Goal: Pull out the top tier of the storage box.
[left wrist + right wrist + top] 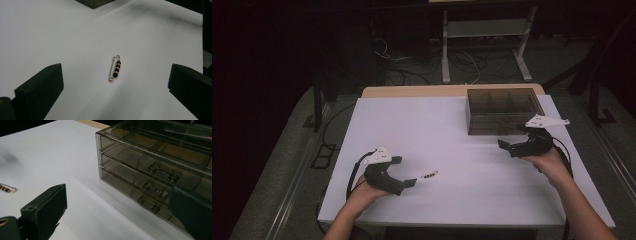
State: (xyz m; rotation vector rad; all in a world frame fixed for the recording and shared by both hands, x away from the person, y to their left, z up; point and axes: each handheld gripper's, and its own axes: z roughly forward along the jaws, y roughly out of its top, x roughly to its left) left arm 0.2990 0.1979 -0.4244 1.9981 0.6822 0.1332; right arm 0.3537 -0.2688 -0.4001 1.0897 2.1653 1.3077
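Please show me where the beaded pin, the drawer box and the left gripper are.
beaded pin [115, 69]: left gripper view, on its black beads.
drawer box [504, 111]: high view, on its smoky top.
left gripper [411, 183]: high view, between its open jaw tips.

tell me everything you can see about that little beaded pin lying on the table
The pin is a small safety pin of thin gold-coloured wire, with a loop at one end and a clasp at the other. A row of dark beads with gold spacers runs along one side. It looks closed and lies flat on the white table, touching nothing else. It sits just ahead of the left gripper, whose jaws stand wide open either side of it, and well away from the smoky clear drawer box.
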